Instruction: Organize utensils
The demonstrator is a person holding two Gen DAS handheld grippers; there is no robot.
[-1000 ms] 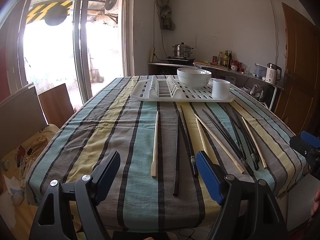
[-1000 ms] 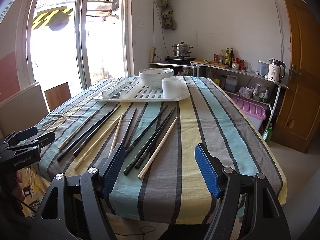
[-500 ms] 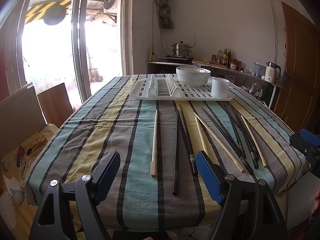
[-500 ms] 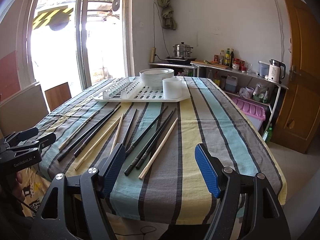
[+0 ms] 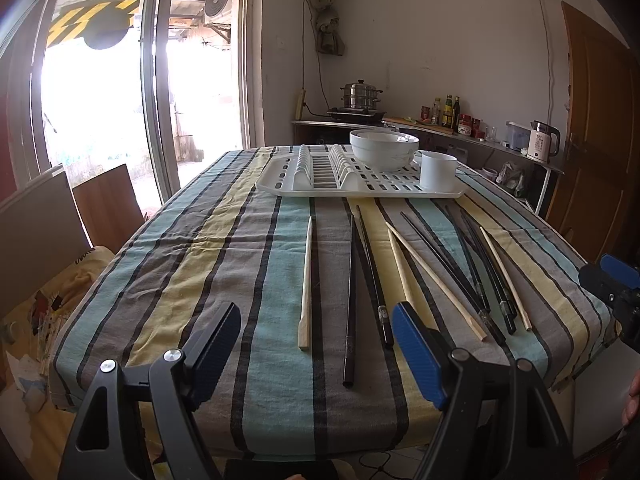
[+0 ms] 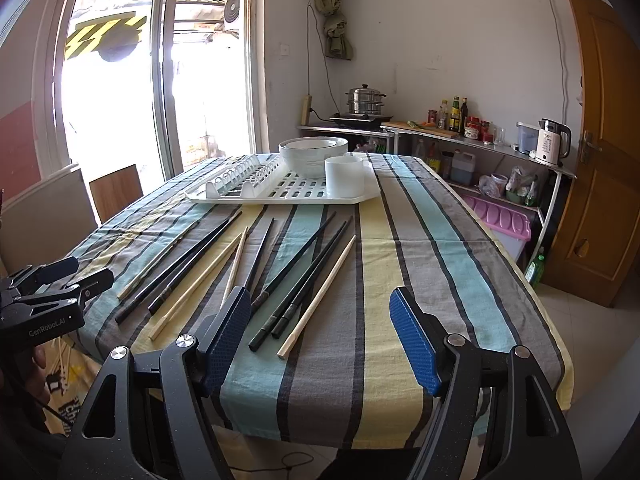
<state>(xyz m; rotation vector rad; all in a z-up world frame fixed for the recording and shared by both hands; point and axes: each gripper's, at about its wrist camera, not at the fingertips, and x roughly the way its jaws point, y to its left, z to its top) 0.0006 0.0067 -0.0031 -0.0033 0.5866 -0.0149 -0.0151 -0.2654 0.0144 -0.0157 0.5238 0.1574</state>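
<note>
Several loose chopsticks lie fanned across the striped tablecloth, some black (image 5: pixel 351 300) (image 6: pixel 300 264), some pale wood (image 5: pixel 306 280) (image 6: pixel 318 294). Behind them a white dish rack tray (image 5: pixel 288 188) (image 6: pixel 256 196) carries stacked white bowls (image 5: pixel 384 150) (image 6: pixel 312 154) and a white cup (image 5: pixel 438 170) (image 6: pixel 344 176). My left gripper (image 5: pixel 316 350) hovers open over the table's near edge, just short of the nearest chopstick ends. My right gripper (image 6: pixel 320 338) is open too, above the near ends of the right-hand chopsticks. Neither holds anything. Each gripper shows at the edge of the other's view.
A wooden chair (image 5: pixel 106 208) stands left of the table by the glass door. A counter (image 6: pixel 480 140) behind holds a steamer pot, bottles and a kettle. A pink bin (image 6: pixel 500 224) and a wooden door (image 6: pixel 600 140) are to the right. A person's hand shows at the lower right (image 5: pixel 632 396).
Both grippers have barely shifted; the views are nearly the same and both stay open. No chopstick has moved.
</note>
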